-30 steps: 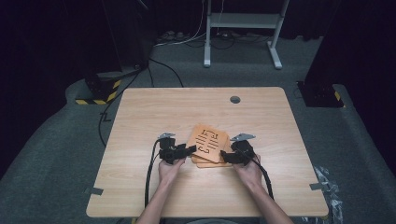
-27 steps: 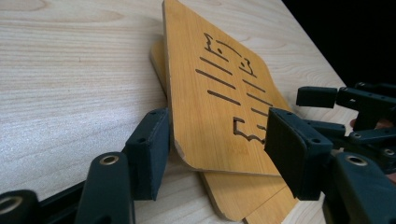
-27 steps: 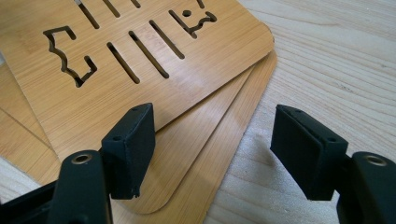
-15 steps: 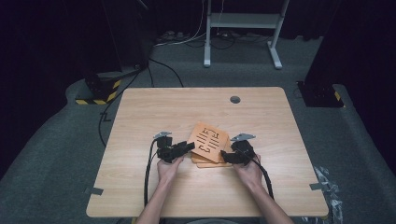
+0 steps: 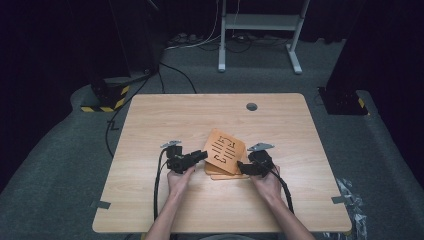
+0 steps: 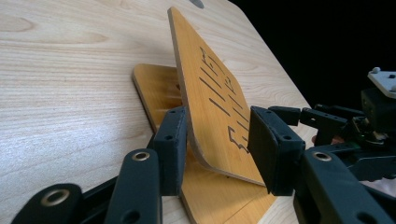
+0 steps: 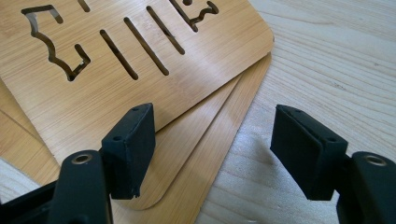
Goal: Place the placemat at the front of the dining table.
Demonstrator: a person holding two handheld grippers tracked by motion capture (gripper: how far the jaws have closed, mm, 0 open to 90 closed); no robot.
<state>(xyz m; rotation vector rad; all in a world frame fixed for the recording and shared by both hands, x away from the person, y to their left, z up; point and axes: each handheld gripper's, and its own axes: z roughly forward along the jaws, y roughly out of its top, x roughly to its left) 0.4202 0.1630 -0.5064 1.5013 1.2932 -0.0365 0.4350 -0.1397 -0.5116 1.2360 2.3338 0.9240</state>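
A stack of thin bamboo panels lies at the middle of the wooden table. The top panel, cut with slots and jagged shapes, stands tilted up on its near edge. My left gripper is open, its jaws astride that panel's lower corner; one pad is against the panel's back and the other stands off from its face. My right gripper is open at the stack's right edge. In the right gripper view, one jaw hovers over the slotted panel and the other over bare table.
A round cable hole sits near the table's far edge. Tape scraps mark the near corners. Beyond the table are grey carpet, a white desk frame, cables and a yellow-black striped block.
The left hand has edged slightly to the left. The slotted panel stays tilted up and the right gripper holds its place.
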